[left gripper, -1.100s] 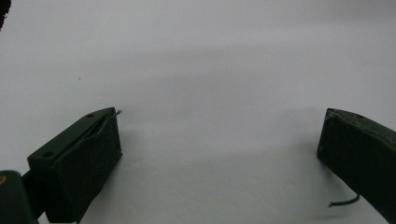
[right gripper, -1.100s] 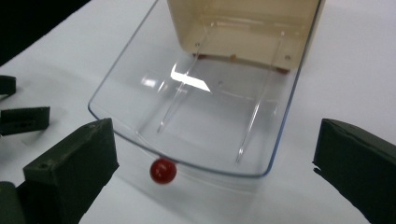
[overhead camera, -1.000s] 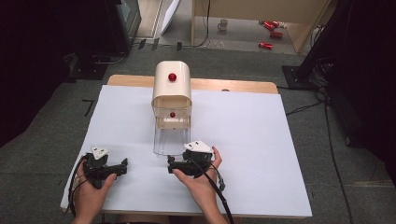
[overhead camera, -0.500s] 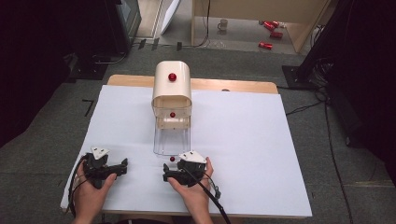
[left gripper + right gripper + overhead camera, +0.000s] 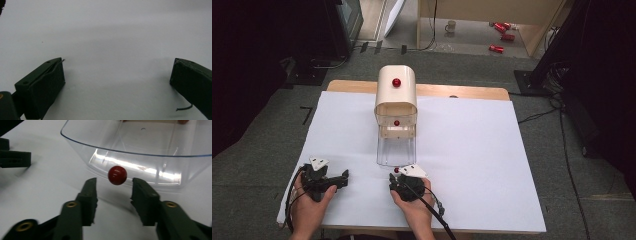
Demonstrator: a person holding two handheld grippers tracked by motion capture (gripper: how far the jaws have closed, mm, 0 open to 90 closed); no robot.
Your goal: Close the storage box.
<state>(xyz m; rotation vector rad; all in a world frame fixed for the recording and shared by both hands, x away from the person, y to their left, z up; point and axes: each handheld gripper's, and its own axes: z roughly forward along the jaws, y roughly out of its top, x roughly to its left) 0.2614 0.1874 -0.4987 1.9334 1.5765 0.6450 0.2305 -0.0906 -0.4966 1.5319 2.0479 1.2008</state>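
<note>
A small red ball (image 5: 117,175) lies on the white sheet against the front wall of a clear plastic tray (image 5: 140,150). My right gripper (image 5: 114,185) points at it, and its jaws have just been closing. The ball sits just past the fingertips, level with the gap, and the pads do not touch it. From above, the ball (image 5: 396,170) shows between the tray (image 5: 396,150) and the right gripper (image 5: 398,179). My left gripper (image 5: 343,179) rests on the sheet at the left, jaws wide apart (image 5: 117,67) with nothing between them.
A cream dispenser (image 5: 396,95) stands behind the tray, with one red ball on top (image 5: 396,82) and another in its opening (image 5: 397,122). The white sheet (image 5: 472,150) covers the table. The left gripper (image 5: 15,157) shows at the left of the right gripper view.
My right hand has drawn back toward the table's front edge, slightly left and lower, and its jaws have narrowed. A red ball now shows in front of it. The left hand has kept still.
</note>
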